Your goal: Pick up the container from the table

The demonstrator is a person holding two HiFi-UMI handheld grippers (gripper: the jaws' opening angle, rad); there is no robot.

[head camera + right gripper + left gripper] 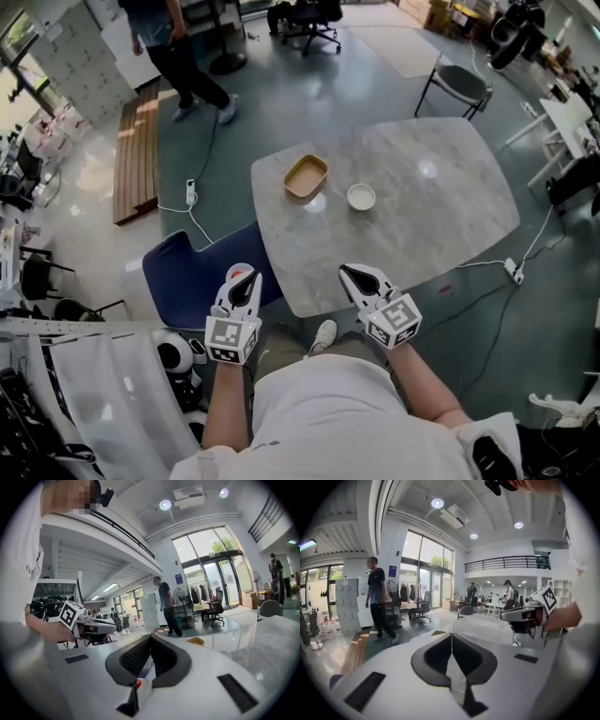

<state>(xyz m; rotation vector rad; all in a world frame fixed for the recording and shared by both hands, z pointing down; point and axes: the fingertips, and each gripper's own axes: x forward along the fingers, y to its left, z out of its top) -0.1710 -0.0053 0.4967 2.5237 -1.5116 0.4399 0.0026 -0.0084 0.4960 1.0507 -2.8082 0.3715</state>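
Left gripper view showed the left gripper (451,635) with its jaws pressed together on nothing. The right gripper (150,638) was likewise closed and empty. Both hung by the near edge of the grey stone-look table (431,225), so I judged the reach hardly started. The tan container (306,177) sat at their twelve o'clock, well apart, with a white bowl (361,197) near its four o'clock. Next, one gripper would need to spread its jaws and reach across to the rim. Beyond, at eleven o'clock, a person (187,66) was on the grey floor (281,84) near a wooden bench (137,159).
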